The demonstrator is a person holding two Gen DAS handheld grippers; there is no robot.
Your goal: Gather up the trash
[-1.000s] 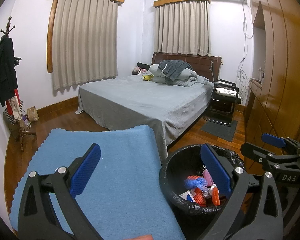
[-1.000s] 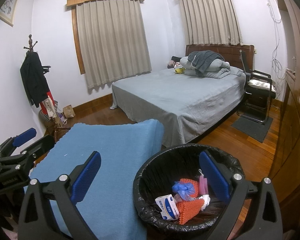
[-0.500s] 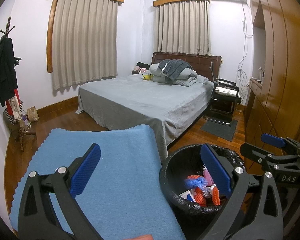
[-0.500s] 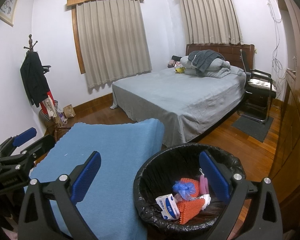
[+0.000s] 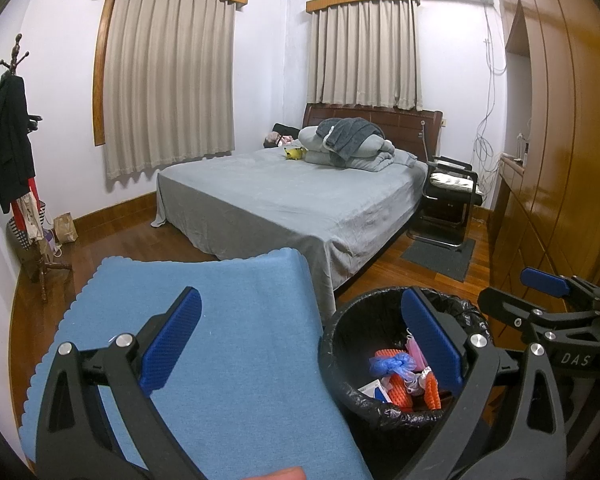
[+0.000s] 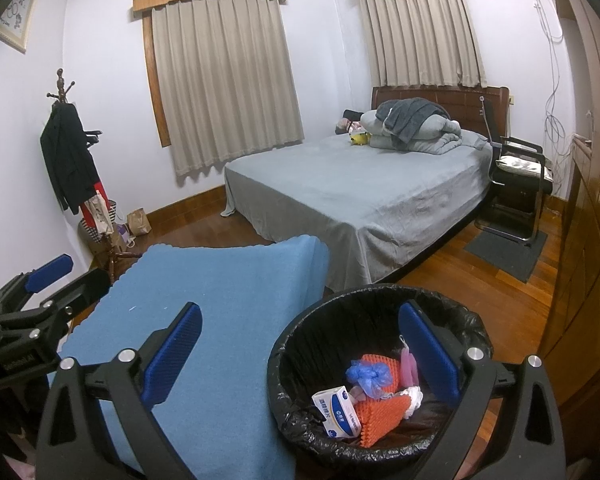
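Note:
A black-lined trash bin (image 6: 300,344) (image 5: 342,332) stands on the floor right of a blue-covered table (image 6: 228,300) (image 5: 228,320). Inside lie an orange foam net (image 6: 380,412), a blue plastic wad (image 6: 368,374), a white tissue pack (image 6: 336,410) and a pink item (image 6: 407,362). My left gripper (image 5: 300,344) is open and empty above the table's right edge and the bin. My right gripper (image 6: 300,348) is open and empty over the bin. Each gripper also shows in the other's view, the right one (image 5: 544,284) and the left one (image 6: 48,268).
A grey bed (image 6: 360,196) with folded bedding stands beyond the table. A coat rack (image 6: 72,160) is at the left wall. A black chair (image 6: 516,184) and a grey mat (image 6: 504,252) lie right of the bed. Wooden wardrobes (image 6: 588,220) line the right side.

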